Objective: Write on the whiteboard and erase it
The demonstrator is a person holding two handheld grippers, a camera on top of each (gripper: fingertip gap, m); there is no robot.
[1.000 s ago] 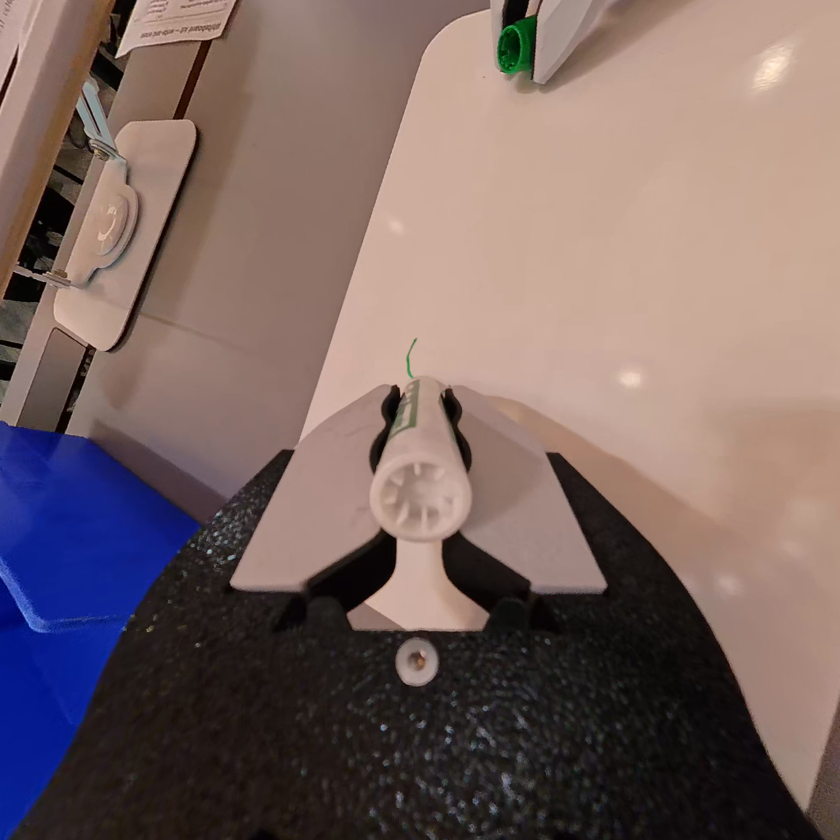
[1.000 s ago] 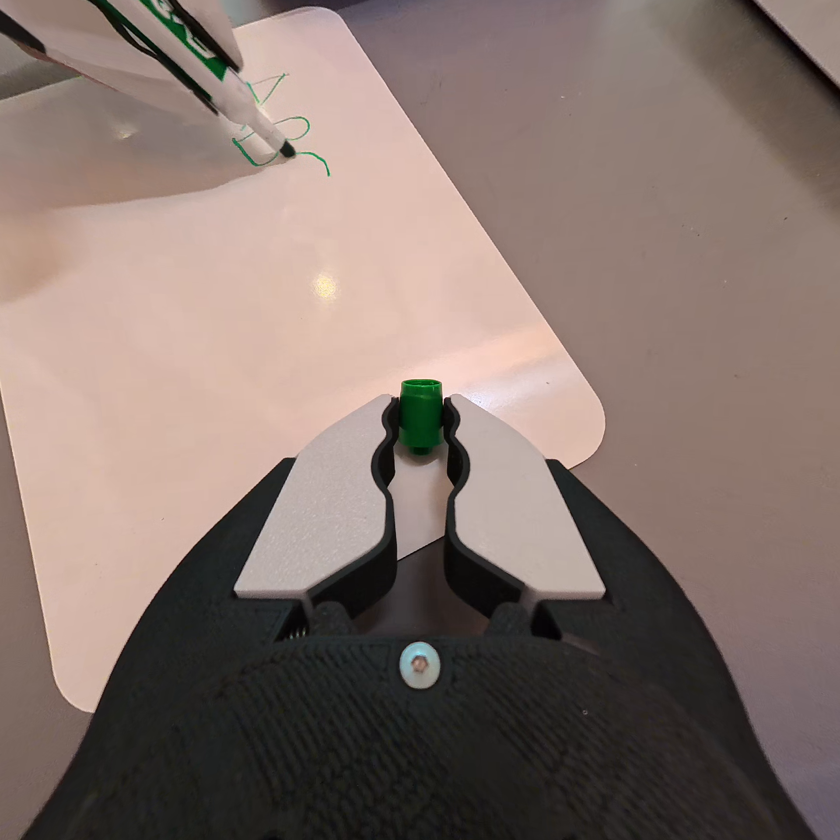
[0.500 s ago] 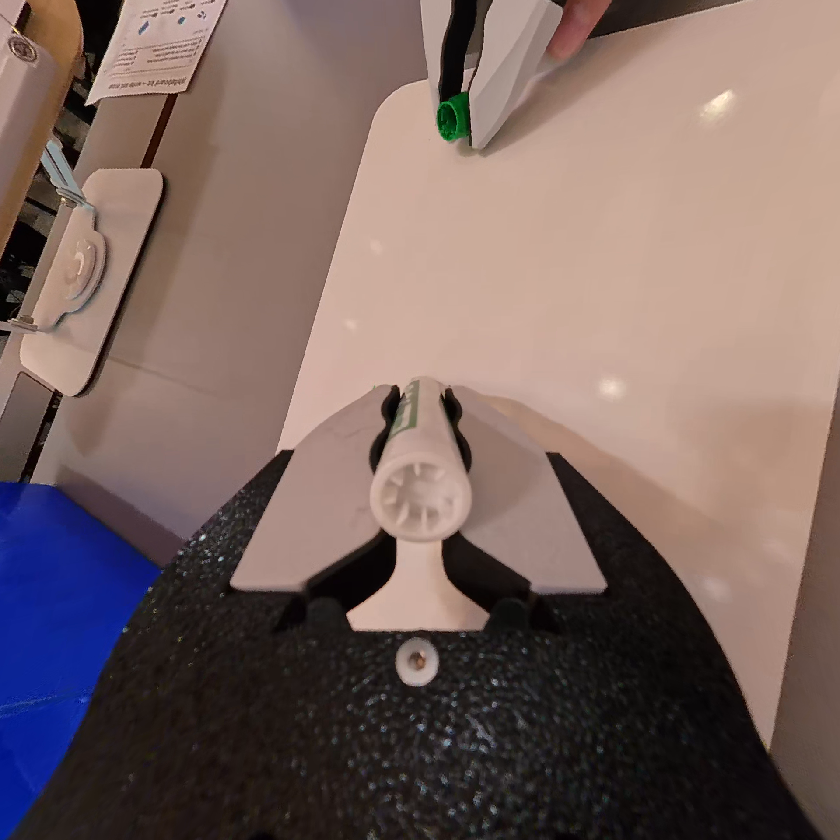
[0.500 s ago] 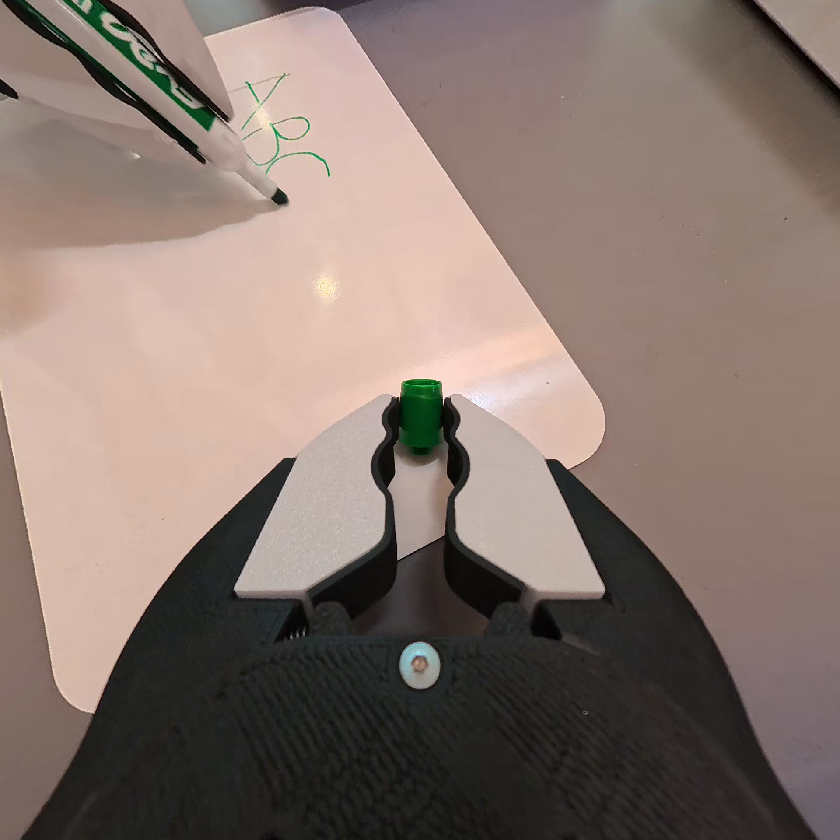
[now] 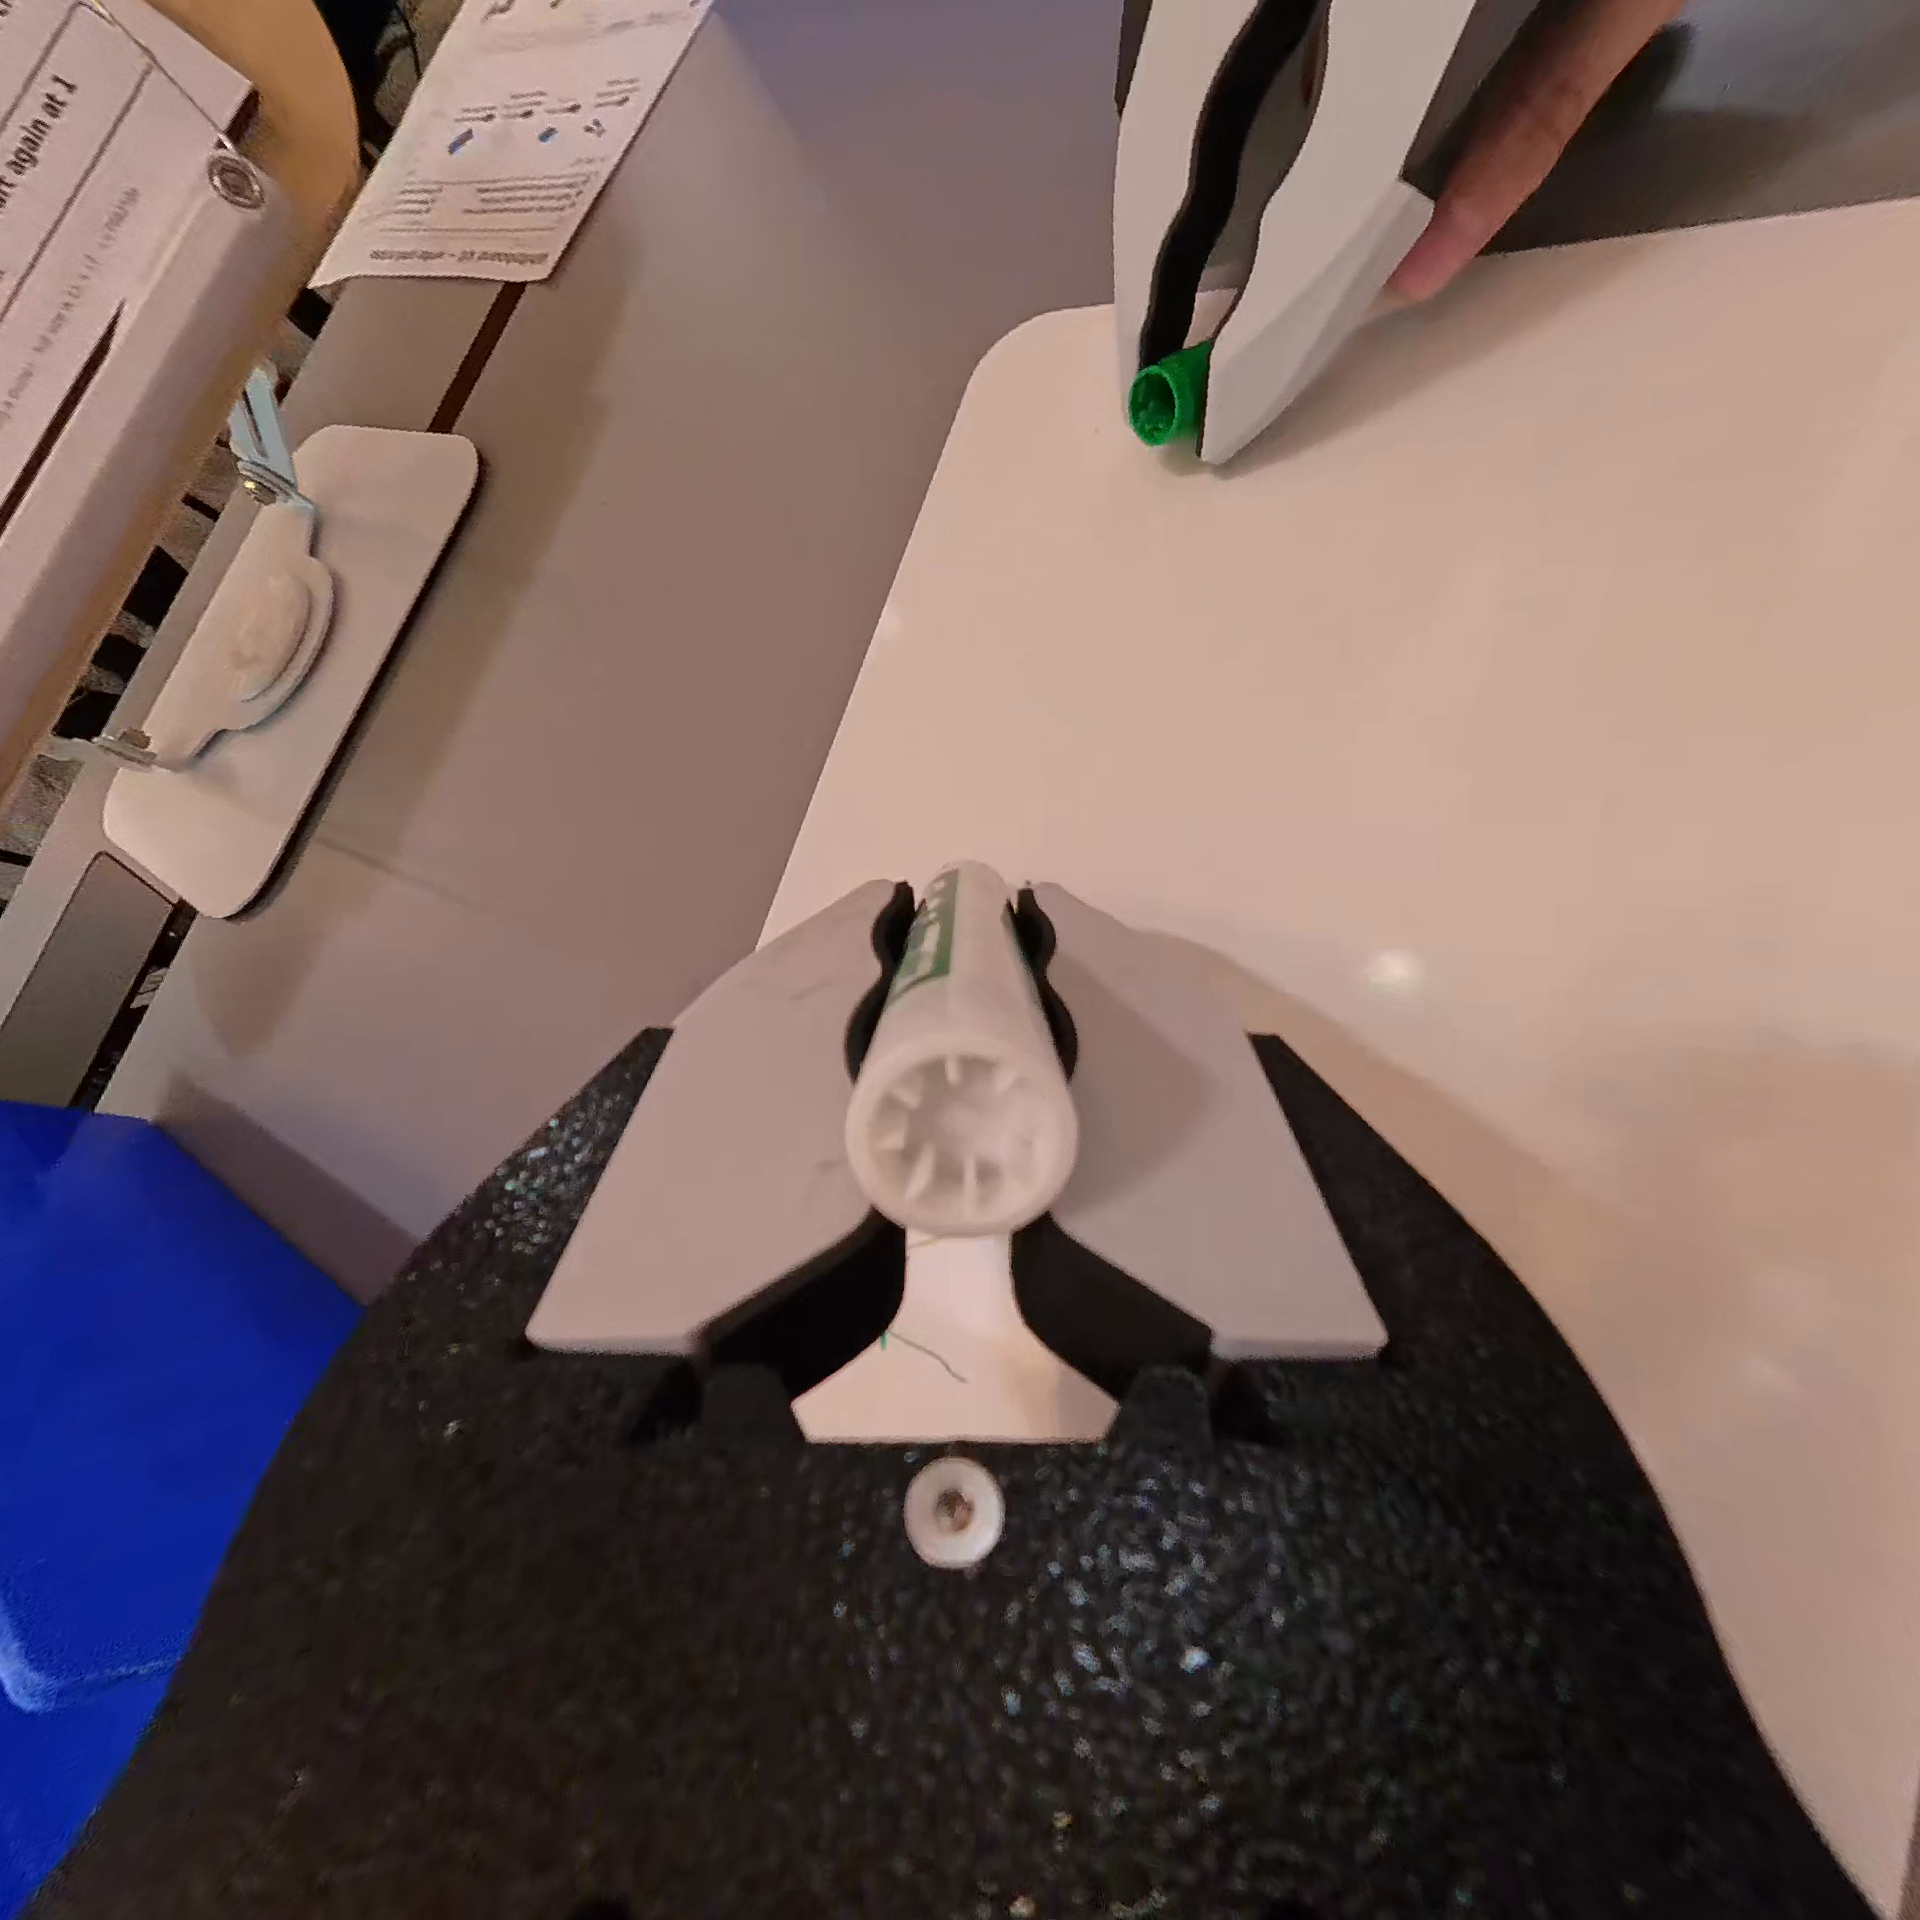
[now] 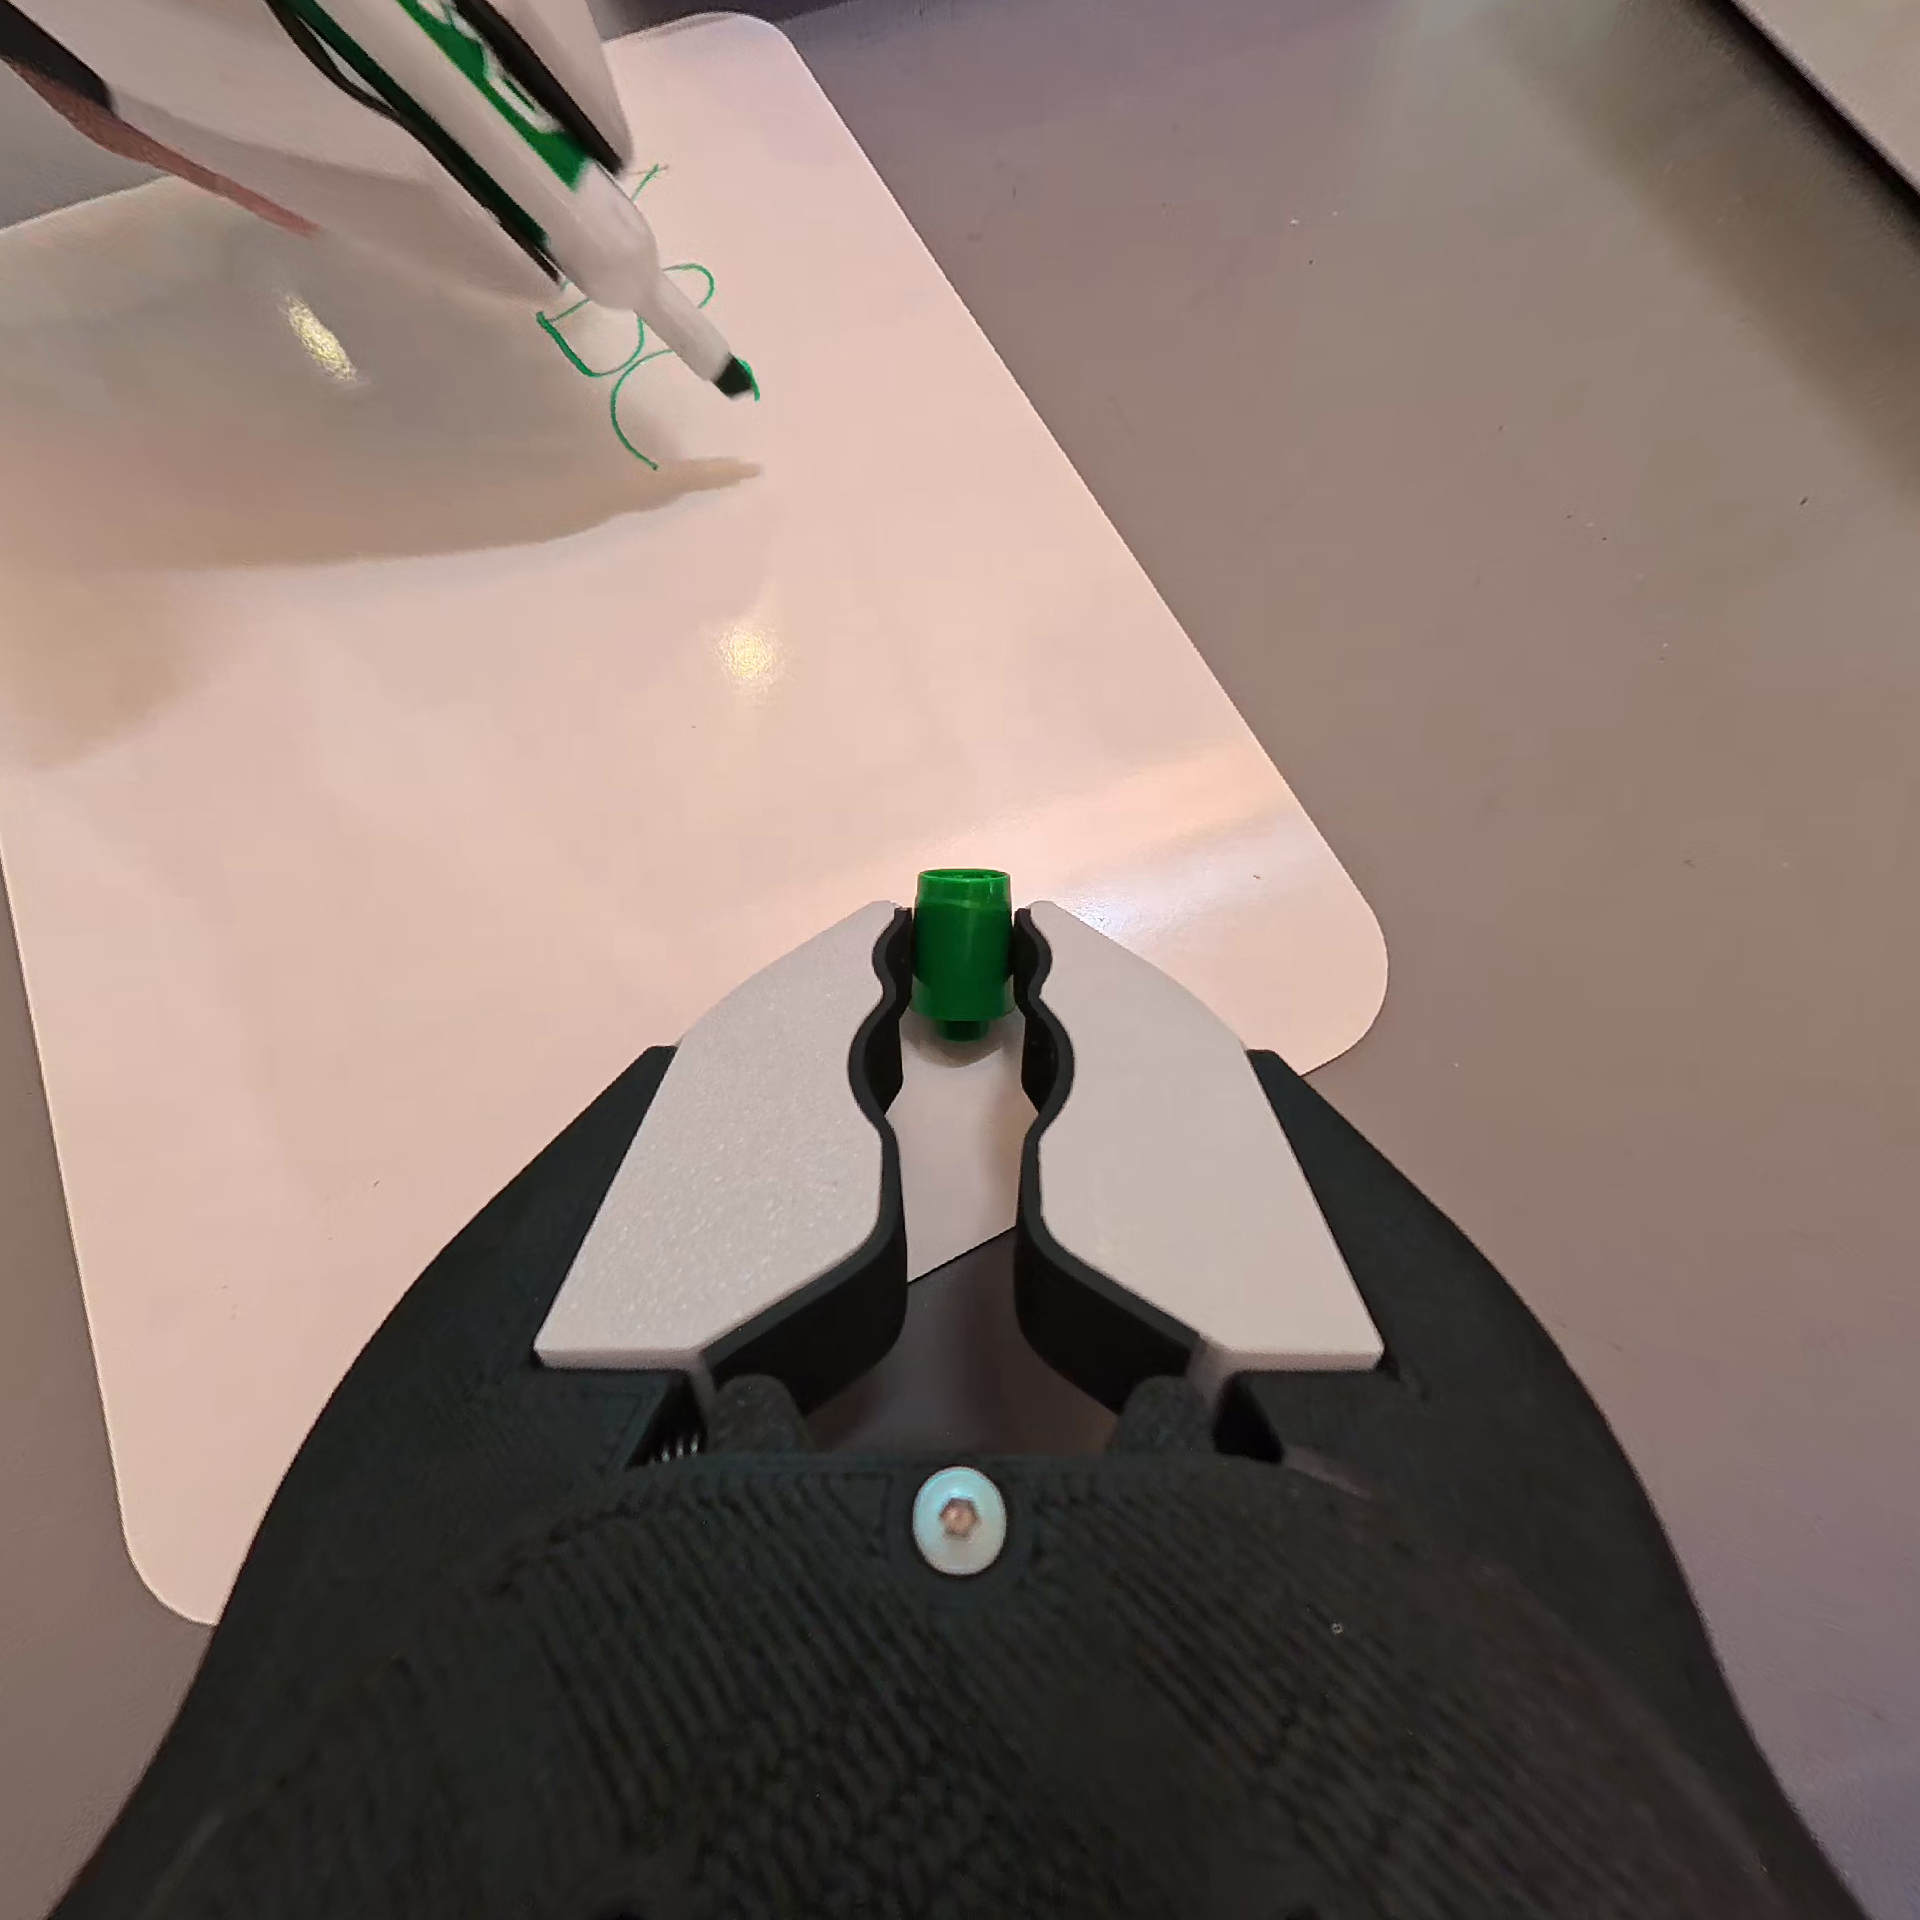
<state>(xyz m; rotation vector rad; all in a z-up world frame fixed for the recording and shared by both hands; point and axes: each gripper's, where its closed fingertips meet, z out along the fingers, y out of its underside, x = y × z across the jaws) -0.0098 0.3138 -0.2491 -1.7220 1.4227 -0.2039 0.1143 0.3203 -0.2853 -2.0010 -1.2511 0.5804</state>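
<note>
the right gripper (image 6: 961,961) has its jaws clenched on a green marker cap (image 6: 962,958), open end forward, over the near corner of the whiteboard (image 6: 436,852), which lies flat on the grey desk (image 6: 1455,520). farther off, the left gripper (image 5: 958,904) has its jaws clamped on the white marker (image 5: 961,1081); its dark tip (image 6: 734,378) hangs lifted above the board beside green handwriting (image 6: 623,374). beyond the board's edge lie a blue pad (image 5: 125,1351) and a small white plate (image 5: 301,665).
</note>
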